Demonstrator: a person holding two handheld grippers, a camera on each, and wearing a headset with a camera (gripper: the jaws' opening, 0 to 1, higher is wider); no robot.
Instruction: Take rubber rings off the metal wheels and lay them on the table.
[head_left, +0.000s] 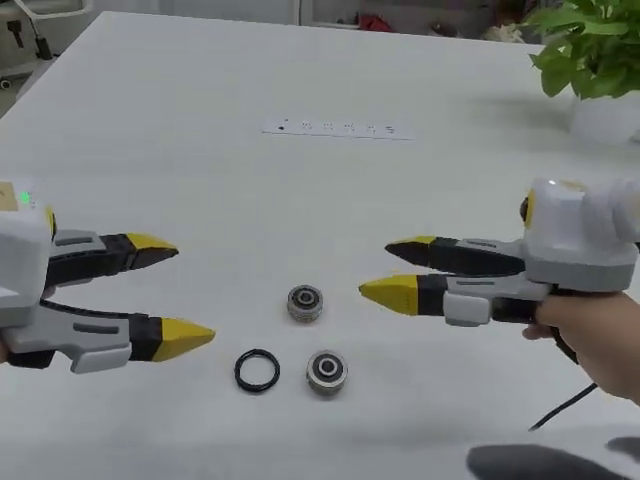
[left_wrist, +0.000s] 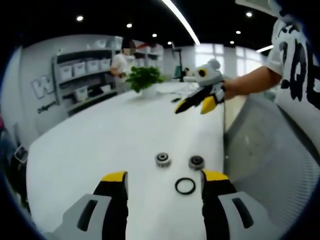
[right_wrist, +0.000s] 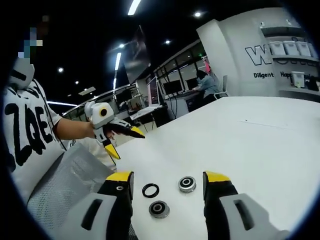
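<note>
While both hand-held grippers (head_left: 195, 292) (head_left: 374, 268) gape, 1 black ring (head_left: 257, 370) lies beside 2 metal wheels (head_left: 305, 303) (head_left: 327, 370).

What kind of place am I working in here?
Likely an open-plan office or lab: a long white table, shelving with storage bins, monitors on desks, a potted plant.

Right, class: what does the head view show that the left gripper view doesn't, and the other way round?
Head view, not the left gripper view: a marked strip on the table and a black cable. Left gripper view, not the head view: shelves of white bins, ceiling lights and a lettered shirt. Shared: two metal wheels, the loose rubber ring, the open right gripper and the plant.
</note>
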